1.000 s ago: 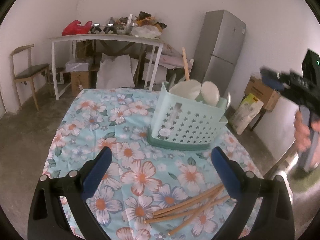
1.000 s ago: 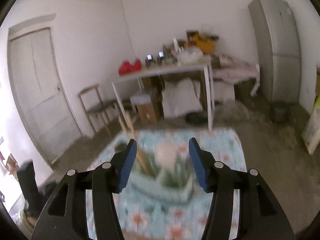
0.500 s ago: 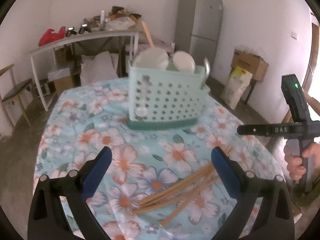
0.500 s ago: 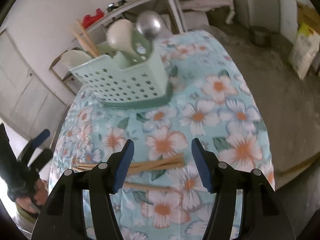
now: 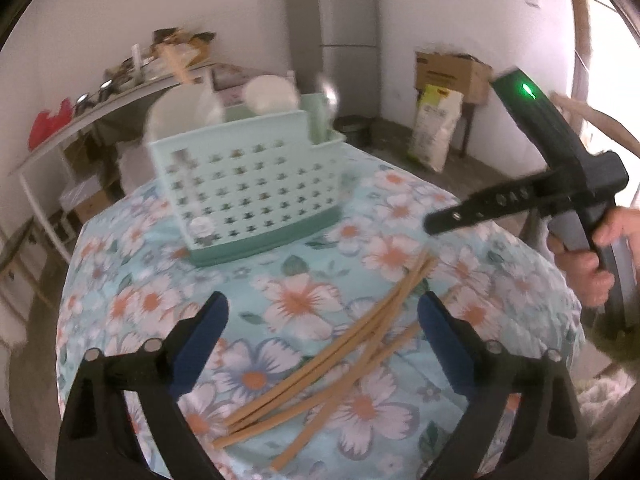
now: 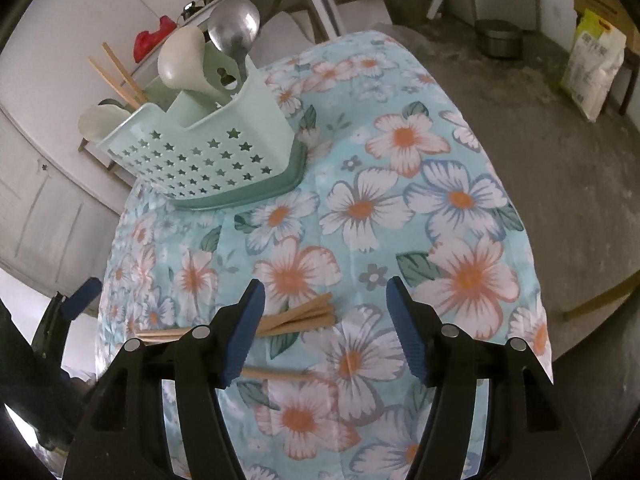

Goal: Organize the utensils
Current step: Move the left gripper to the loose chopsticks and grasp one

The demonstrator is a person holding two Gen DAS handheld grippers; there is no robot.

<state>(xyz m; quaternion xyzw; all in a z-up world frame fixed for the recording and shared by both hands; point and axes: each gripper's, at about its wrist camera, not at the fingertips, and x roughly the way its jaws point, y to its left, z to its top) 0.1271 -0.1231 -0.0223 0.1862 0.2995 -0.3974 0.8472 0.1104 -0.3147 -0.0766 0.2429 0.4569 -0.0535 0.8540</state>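
Your tablecloth (image 6: 460,208) is light blue w/ big white and pale-pink flowers, orange centres, plus dark green leaves. The utensil caddy (image 6: 208,152) is mint green w/ star-shaped cut-outs and sits on a darker teal-green base. In it you've got cream-white ladles (image 6: 180,60), a shiny silver spoon (image 6: 234,26) and tan wooden chopsticks (image 6: 120,74). The loose chopsticks (image 5: 340,348) on the cloth are the same light wood tan. Both your grippers have black frames w/ blue pads: left gripper (image 5: 322,320), right gripper (image 6: 325,306). The right one's body shows a green light in the left wrist view. Fridge (image 5: 332,36) in the back is grey-silver; walls are white.
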